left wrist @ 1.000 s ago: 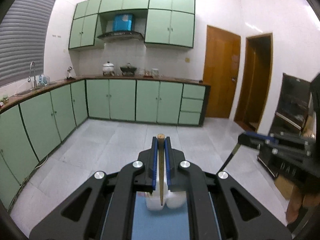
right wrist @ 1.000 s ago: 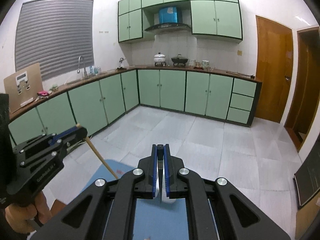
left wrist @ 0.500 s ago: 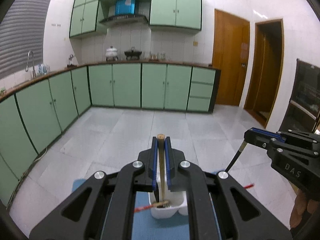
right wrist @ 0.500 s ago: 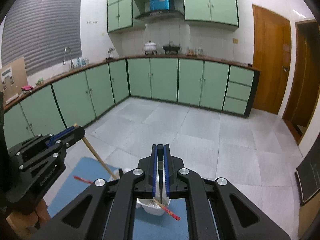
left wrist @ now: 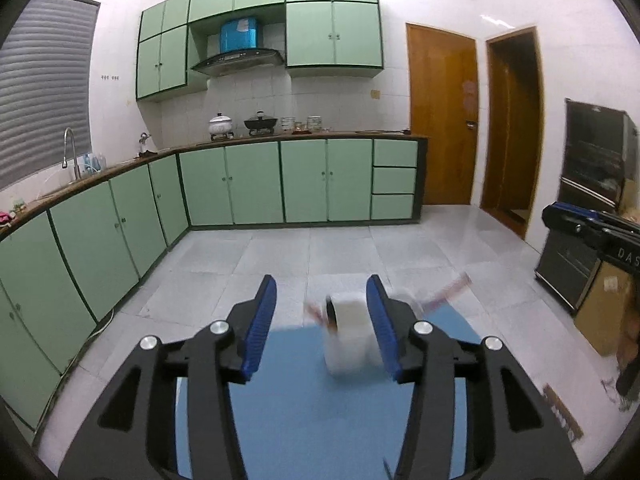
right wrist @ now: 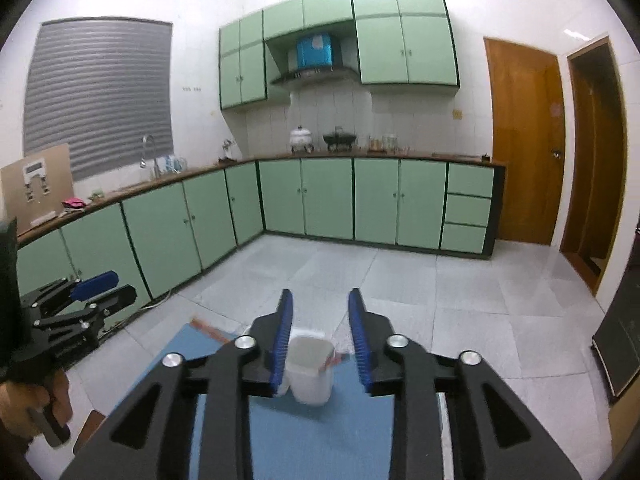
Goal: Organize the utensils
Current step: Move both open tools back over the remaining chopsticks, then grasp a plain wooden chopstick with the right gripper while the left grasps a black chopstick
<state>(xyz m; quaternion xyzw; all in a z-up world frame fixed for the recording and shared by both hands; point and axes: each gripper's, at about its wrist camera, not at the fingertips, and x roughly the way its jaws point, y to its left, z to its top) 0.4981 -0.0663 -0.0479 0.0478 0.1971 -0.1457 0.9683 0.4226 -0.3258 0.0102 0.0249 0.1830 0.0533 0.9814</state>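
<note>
A white utensil holder (left wrist: 350, 334) stands on a blue mat (left wrist: 304, 420), blurred in the left wrist view, with red chopsticks (left wrist: 446, 292) sticking out of it. It also shows in the right wrist view (right wrist: 310, 368) with a red stick end (right wrist: 330, 361) at its rim. My left gripper (left wrist: 322, 322) is open and empty, its blue pads either side of the holder. My right gripper (right wrist: 320, 334) is open and empty above the holder. Each gripper shows at the edge of the other's view.
A wooden stick (right wrist: 210, 330) lies at the far edge of the blue mat (right wrist: 320, 440). Green cabinets (left wrist: 240, 180) line the far and left walls. A dark oven unit (left wrist: 592, 216) and a cardboard box (left wrist: 610, 312) stand at the right. The floor is grey tile.
Both grippers have opened and let go of the sticks they held. The wooden chopstick has left the left gripper and the dark one the right. Both cameras have shifted.
</note>
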